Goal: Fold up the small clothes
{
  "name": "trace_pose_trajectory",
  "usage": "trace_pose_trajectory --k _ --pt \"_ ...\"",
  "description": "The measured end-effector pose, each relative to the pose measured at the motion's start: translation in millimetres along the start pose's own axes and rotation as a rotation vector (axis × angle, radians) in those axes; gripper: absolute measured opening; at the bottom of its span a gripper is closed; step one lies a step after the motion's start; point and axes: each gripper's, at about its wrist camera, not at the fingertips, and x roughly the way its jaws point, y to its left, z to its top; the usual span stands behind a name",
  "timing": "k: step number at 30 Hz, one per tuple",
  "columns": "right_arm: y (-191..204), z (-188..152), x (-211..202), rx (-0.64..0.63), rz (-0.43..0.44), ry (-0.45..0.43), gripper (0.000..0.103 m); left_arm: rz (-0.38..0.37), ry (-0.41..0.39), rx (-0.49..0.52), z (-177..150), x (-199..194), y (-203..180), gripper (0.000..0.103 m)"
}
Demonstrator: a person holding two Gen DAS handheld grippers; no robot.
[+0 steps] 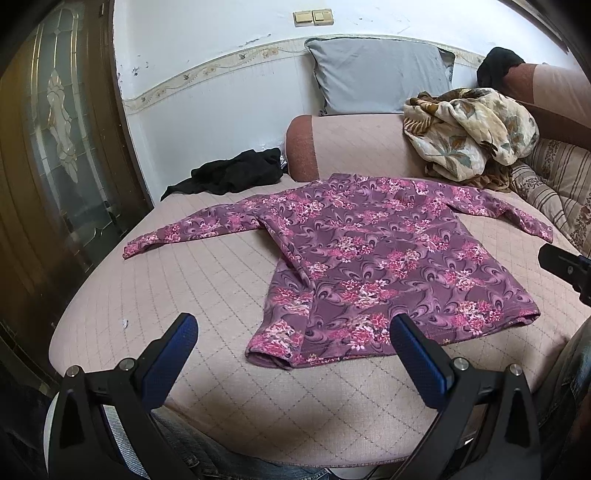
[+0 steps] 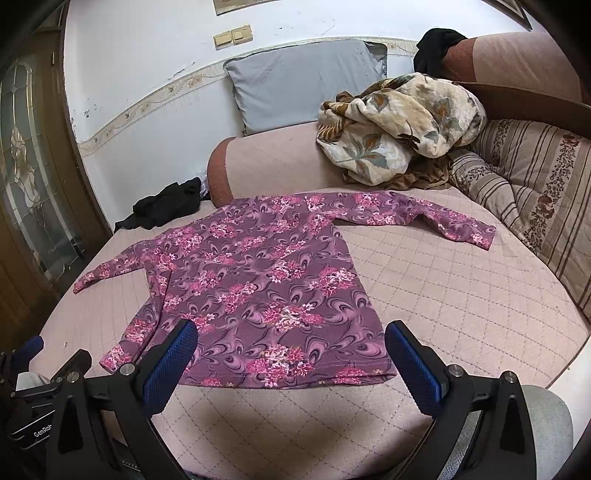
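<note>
One long-sleeved purple floral shirt (image 1: 373, 258) is spread flat on the pink quilted bed (image 1: 207, 273), with its hem toward the near edge and both sleeves stretched out toward the left and right edges; in the left wrist view the left side of the body is seen folded over itself near the hem, which is less clear in the right wrist view (image 2: 258, 280). The left gripper (image 1: 295, 354) is held above the near edge with its two blue-padded fingers wide apart and nothing between them; the right gripper (image 2: 291, 354) is held the same way, fingers apart and empty, just before the hem. Only the left wrist view shows the right gripper's black tip at the right edge; only the right wrist view shows part of the left gripper in the lower left corner, where the letters "GenRob" can be read, the rest being cut off. At the far edge are counted one grey pillow (image 1: 380, 77), one crumpled floral blanket (image 1: 469, 129), one striped quilt (image 2: 532, 177) and two black garments, of which one (image 1: 236, 175) lies at the far left corner; two wall switches (image 1: 314, 16) are seen above.
</note>
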Motion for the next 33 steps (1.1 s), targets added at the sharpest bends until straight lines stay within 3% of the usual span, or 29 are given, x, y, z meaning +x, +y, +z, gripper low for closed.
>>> trace_pose_trajectory --k 33 --pt "-5.0 3.1 -14.2 0.049 0.032 -0.029 0.103 0.092 0.022 0.010 -2.3 1.9 5.6 0.103"
